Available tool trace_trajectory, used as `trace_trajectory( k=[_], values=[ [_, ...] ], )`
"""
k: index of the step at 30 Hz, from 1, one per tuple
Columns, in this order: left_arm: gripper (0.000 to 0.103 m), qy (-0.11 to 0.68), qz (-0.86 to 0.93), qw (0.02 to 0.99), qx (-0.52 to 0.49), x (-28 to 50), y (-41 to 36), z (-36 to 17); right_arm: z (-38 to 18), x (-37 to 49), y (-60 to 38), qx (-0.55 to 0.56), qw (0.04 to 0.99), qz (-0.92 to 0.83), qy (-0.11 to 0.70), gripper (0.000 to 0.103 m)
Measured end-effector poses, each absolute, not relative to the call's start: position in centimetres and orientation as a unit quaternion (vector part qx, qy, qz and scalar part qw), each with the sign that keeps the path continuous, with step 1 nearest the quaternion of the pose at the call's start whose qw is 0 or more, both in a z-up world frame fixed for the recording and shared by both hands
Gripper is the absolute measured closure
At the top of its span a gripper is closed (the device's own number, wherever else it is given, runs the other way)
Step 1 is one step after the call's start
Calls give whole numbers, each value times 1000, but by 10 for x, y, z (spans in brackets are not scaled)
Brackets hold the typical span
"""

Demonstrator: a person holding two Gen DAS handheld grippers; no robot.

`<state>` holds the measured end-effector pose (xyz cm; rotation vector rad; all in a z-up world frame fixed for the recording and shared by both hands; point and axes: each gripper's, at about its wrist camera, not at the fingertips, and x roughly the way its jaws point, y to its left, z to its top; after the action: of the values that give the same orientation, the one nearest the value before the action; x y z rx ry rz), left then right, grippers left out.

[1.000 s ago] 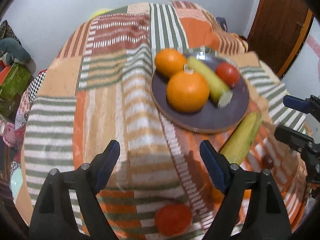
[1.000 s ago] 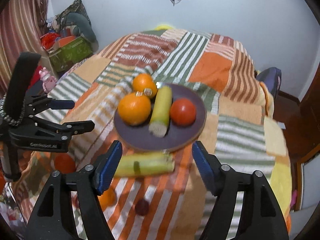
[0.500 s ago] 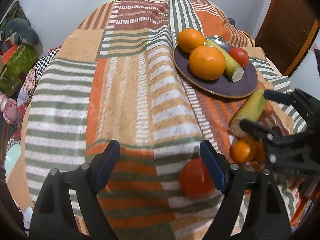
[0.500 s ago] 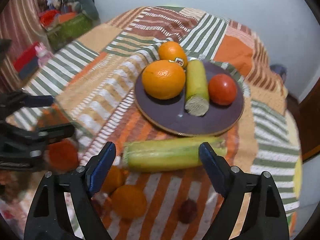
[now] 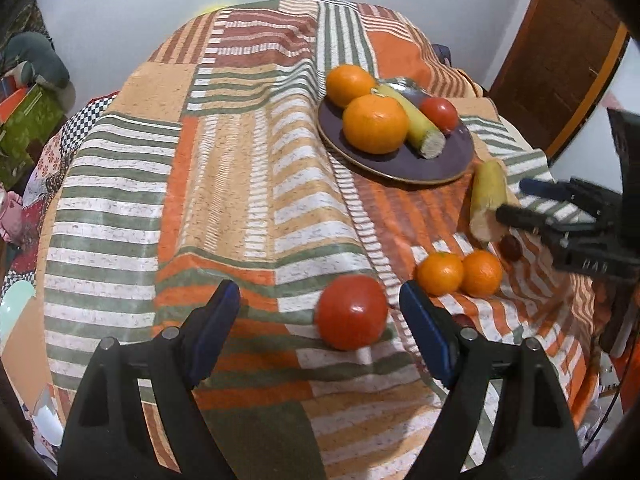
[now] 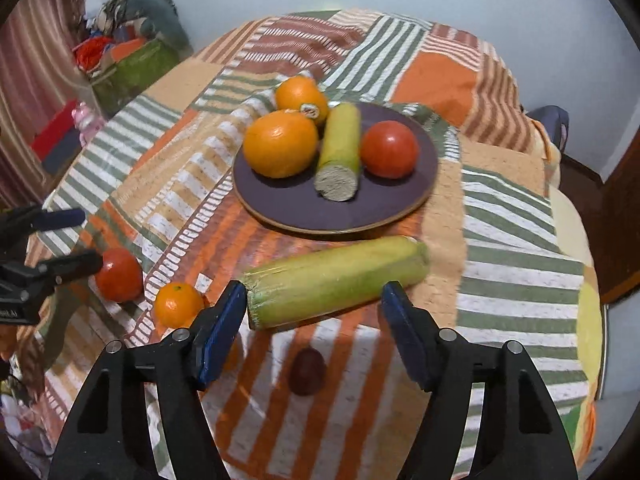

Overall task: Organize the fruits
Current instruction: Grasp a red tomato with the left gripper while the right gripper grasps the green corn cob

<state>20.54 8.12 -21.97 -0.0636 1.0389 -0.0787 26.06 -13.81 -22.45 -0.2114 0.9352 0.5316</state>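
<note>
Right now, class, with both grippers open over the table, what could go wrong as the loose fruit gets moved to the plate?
1. The plate already holds two oranges, a corn piece and a tomato, so adding the long corn cob may knock one off.
2. The loose tomato lies on sloping, rumpled cloth, so a nudge from the left gripper might send it rolling.
3. The right gripper, closing on the cob, could bump the small dark fruit.
</note>
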Motion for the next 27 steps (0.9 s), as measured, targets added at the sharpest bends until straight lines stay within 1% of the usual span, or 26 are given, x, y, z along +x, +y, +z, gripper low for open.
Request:
trace_trajectory(
  k=[4, 6, 10, 12, 17, 19, 22, 27],
  values=[
    [21, 505, -43, 862, -20, 203, 73, -229, -220, 259, -152, -99, 859, 242, 439, 37],
    [25, 508, -41, 860, -13, 203, 71, -233, -218, 259, -161, -94, 862, 237, 437, 37],
    [40, 520, -44, 853, -12, 205, 69, -242, -211, 256, -184, -77, 870, 221, 433, 37],
    [44, 522, -47, 852, -16, 206, 68, -245, -210, 256, -195, -76, 871, 213, 436, 37],
    [58, 517, -53, 854, -23, 207, 65, -244, -217, 255, -215, -90, 871, 183, 448, 38],
    [58, 516, -54, 855, -15, 207, 62, -243, -220, 257, -223, -92, 870, 167, 454, 38],
    [59, 516, -54, 855, -12, 207, 61, -243, -216, 258, -232, -53, 868, 183, 459, 38],
    [59, 513, -53, 856, -17, 207, 62, -239, -212, 268, -212, -45, 867, 202, 452, 38]
  ],
)
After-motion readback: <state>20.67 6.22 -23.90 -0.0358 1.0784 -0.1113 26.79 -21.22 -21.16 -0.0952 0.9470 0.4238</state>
